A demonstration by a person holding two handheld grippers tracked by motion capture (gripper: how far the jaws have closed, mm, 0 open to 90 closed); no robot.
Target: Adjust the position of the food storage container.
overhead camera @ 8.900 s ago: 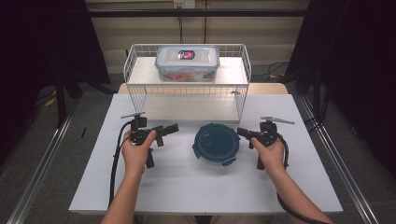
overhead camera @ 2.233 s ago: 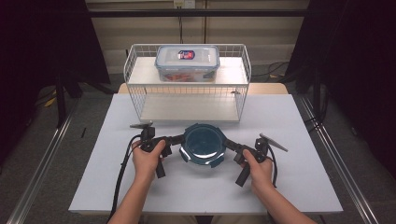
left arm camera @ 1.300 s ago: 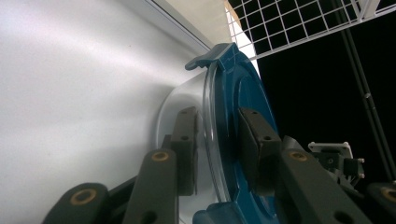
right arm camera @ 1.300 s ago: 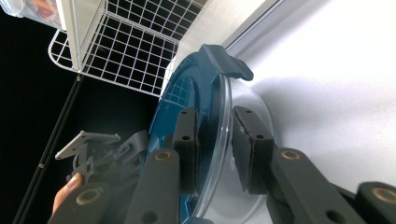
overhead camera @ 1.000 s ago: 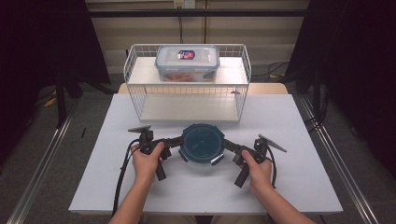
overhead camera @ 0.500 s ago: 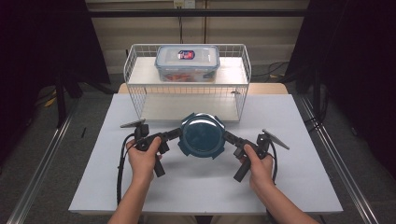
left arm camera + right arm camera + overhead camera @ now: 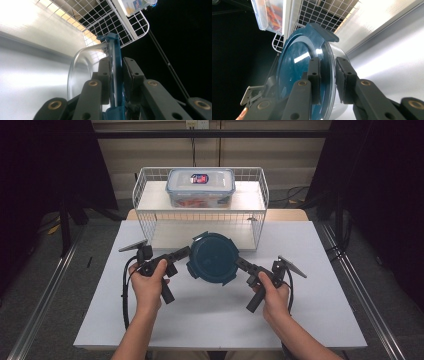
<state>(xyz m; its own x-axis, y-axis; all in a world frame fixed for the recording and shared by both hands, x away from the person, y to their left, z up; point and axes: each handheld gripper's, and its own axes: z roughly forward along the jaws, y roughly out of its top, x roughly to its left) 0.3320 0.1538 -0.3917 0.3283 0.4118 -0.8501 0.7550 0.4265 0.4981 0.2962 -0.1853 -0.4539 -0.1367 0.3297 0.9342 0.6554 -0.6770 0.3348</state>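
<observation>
two hands come in from six o'clock in the high view, each with a gripper. the left gripper (image 7: 186, 254) pinches the nine o'clock edge of the round container (image 7: 214, 258), and the right gripper (image 7: 239, 263) pinches its four o'clock edge. the container hangs between them above the white table (image 7: 210, 315), near the table's centre, its dark blue lid (image 7: 212, 256) facing the camera.

the high view gives the lid as a plain disc with clip tabs. the left gripper view adds the clear glass bowl (image 7: 82, 65) under the lid, edge on, with the two black pads pressed on either side of the rim. the right gripper view shows the lid's (image 7: 297, 67) glossy top, a clip tab (image 7: 322, 31) at twelve o'clock, and its own pads clamped across rim and bowl wall; the other gripper's tip shows at seven o'clock.

just beyond the container, at twelve o'clock, stands the white wire rack (image 7: 200, 215), its front edge close to the lid's far rim. on the rack's top shelf sits a clear lidded box (image 7: 200, 186) with orange contents. bare tabletop lies open at three, six and nine o'clock; dark curtains flank both sides.
</observation>
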